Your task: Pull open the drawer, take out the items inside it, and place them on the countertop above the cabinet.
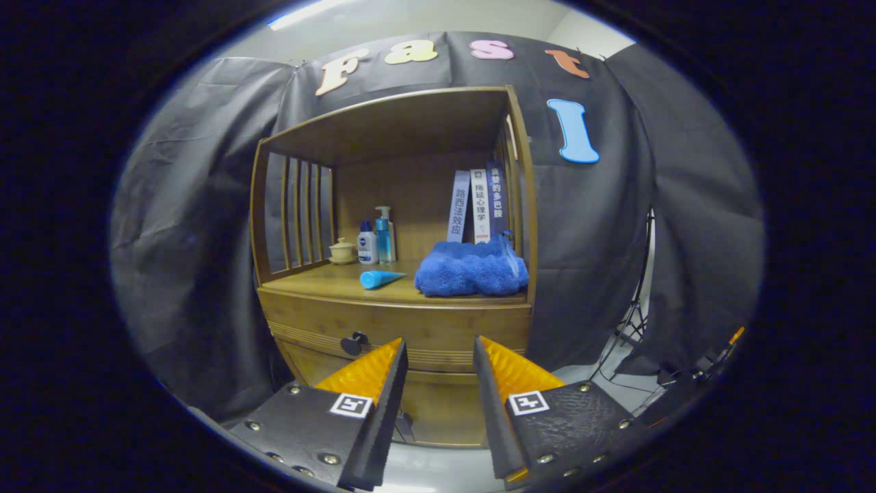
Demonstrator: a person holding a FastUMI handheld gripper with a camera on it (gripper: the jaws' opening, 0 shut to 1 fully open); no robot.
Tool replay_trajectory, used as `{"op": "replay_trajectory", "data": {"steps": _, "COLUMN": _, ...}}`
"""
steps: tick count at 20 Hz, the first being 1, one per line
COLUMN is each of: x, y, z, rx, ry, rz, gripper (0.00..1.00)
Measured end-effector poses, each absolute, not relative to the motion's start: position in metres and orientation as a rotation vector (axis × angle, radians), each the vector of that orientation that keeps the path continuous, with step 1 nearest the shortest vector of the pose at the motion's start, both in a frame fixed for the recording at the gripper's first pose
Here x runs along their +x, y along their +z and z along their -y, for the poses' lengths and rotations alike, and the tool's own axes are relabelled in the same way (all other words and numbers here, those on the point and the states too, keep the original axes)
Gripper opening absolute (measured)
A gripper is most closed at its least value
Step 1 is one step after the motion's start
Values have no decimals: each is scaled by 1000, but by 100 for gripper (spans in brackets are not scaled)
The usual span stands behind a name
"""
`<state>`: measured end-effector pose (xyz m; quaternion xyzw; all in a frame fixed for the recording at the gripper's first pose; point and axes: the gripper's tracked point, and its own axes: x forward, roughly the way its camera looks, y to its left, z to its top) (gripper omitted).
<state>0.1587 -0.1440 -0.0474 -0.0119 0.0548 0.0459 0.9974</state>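
A wooden cabinet (404, 322) stands ahead of me, its drawer (438, 335) closed, with a dark round knob (354, 343) at the drawer's left side. On the countertop (335, 282) above the drawer lie a blue tube (380, 278) and a folded blue towel (472, 268). My gripper (439, 352) is open with nothing between its fingers. Its fingertips (395, 350) hover just in front of the drawer face, right of the knob and apart from it.
At the back left of the countertop stand a small lidded cup (342, 250), a white bottle (367, 244) and a blue pump bottle (384, 237). Three books (478, 204) stand upright behind the towel. A tripod's legs (633, 322) rise to the right of the cabinet.
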Motion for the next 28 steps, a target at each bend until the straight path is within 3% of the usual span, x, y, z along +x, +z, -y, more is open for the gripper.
{"op": "replay_trajectory", "data": {"steps": 7, "x": 168, "y": -80, "z": 180, "rx": 60, "ry": 60, "rz": -208, "gripper": 58}}
{"op": "replay_trajectory", "data": {"steps": 28, "x": 150, "y": -100, "z": 258, "rx": 43, "ry": -49, "rz": -195, "gripper": 58}}
